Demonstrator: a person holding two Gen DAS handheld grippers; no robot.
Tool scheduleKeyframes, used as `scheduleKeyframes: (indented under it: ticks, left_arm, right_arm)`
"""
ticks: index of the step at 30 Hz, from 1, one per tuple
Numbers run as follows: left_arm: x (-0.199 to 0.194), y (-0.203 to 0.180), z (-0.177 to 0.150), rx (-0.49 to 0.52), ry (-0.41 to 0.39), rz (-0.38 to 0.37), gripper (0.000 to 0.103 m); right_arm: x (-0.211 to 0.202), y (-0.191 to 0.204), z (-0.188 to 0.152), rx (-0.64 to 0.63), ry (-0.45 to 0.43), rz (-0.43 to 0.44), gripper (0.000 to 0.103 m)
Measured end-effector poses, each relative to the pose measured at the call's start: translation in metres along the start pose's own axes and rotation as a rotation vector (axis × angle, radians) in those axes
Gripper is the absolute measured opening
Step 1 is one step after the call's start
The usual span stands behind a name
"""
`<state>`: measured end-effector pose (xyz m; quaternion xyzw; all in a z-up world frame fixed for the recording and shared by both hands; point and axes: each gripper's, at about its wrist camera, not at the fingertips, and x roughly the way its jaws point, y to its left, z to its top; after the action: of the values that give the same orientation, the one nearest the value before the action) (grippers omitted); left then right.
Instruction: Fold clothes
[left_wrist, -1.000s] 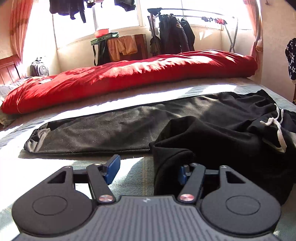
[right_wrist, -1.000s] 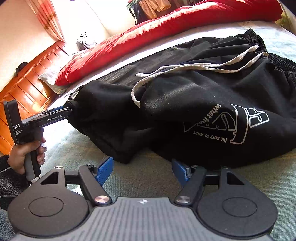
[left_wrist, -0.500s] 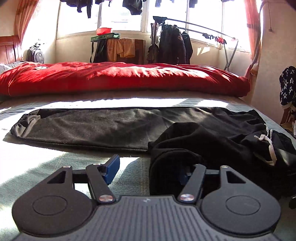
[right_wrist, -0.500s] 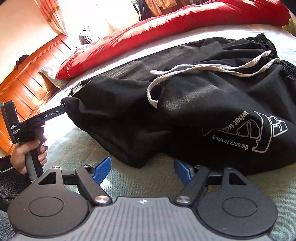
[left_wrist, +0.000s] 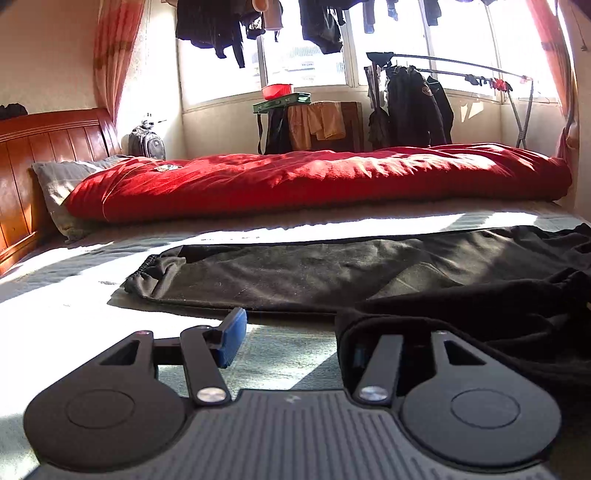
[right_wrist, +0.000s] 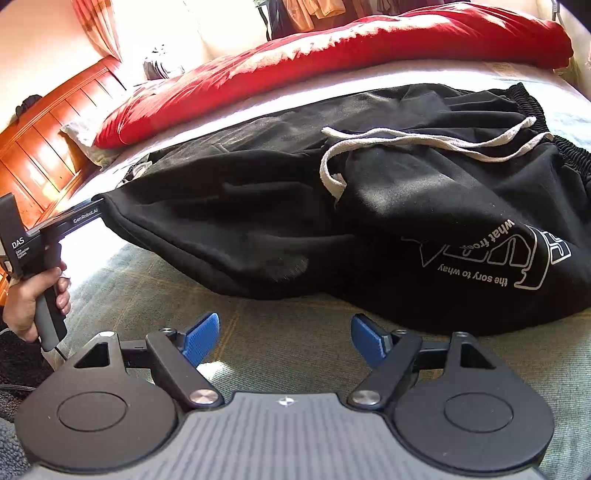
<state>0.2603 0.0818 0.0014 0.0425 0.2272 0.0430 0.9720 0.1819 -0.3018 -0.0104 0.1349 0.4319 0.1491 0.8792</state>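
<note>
Black sweatpants (right_wrist: 424, 206) with a white drawstring (right_wrist: 373, 134) and white print lie on the bed. One leg (left_wrist: 314, 273) lies flat across the bed; the other is bunched in front (left_wrist: 480, 317). My left gripper (left_wrist: 295, 343) is open; its right finger is tucked inside the bunched leg's hem, and its left blue pad (left_wrist: 232, 338) is bare. In the right wrist view the left gripper (right_wrist: 79, 218) touches the hem at the left. My right gripper (right_wrist: 284, 339) is open and empty, just in front of the pants.
A red duvet (left_wrist: 314, 181) lies along the far side of the bed. A wooden headboard (left_wrist: 22, 173) and a grey pillow (left_wrist: 59, 177) are at the left. A clothes rack (left_wrist: 443, 103) and a backpack (left_wrist: 146, 138) stand by the window.
The left gripper has swung its view leftward and dragged the bunched leg's hem to the left, stretching the leg out. The right gripper has stayed open in front of the pants.
</note>
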Motion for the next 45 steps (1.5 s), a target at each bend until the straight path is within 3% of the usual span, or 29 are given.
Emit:
scheduleKeyframes:
  ticks: [7,13,18,25,29,32,40,43,45]
  left_arm:
    - [-0.034,0.046,-0.002,-0.008,-0.013,0.074,0.054]
    - [-0.068,0.058,-0.005,0.0,-0.009,0.063,0.055]
    - [-0.089,0.056,-0.006,0.047,-0.013,0.051,0.055]
    - [-0.102,0.049,0.003,0.086,-0.046,0.056,0.056]
    - [-0.108,0.043,0.009,0.09,-0.056,0.073,0.056]
    - [-0.123,0.036,0.017,0.111,-0.08,0.096,0.056]
    - [-0.166,0.022,0.03,0.154,-0.12,0.194,0.06]
    - [-0.16,0.023,0.021,0.151,-0.044,0.181,0.06]
    - [-0.153,0.023,0.012,0.147,0.013,0.163,0.06]
  right_arm:
    - [0.011,0.023,0.006,-0.052,0.026,0.005,0.082]
    - [0.015,0.035,0.008,-0.082,0.057,-0.022,0.084]
    - [0.006,0.022,0.003,-0.047,0.071,-0.07,0.084]
    - [-0.037,-0.061,-0.008,0.267,-0.048,-0.113,0.085]
    - [-0.041,-0.123,-0.017,0.507,-0.118,-0.025,0.086]
    - [-0.033,-0.149,-0.021,0.602,-0.147,0.056,0.087]
    - [-0.014,-0.189,-0.012,0.722,-0.233,0.201,0.088]
    - [-0.012,-0.193,-0.007,0.706,-0.237,0.197,0.083]
    - [-0.013,-0.197,-0.005,0.705,-0.236,0.189,0.071]
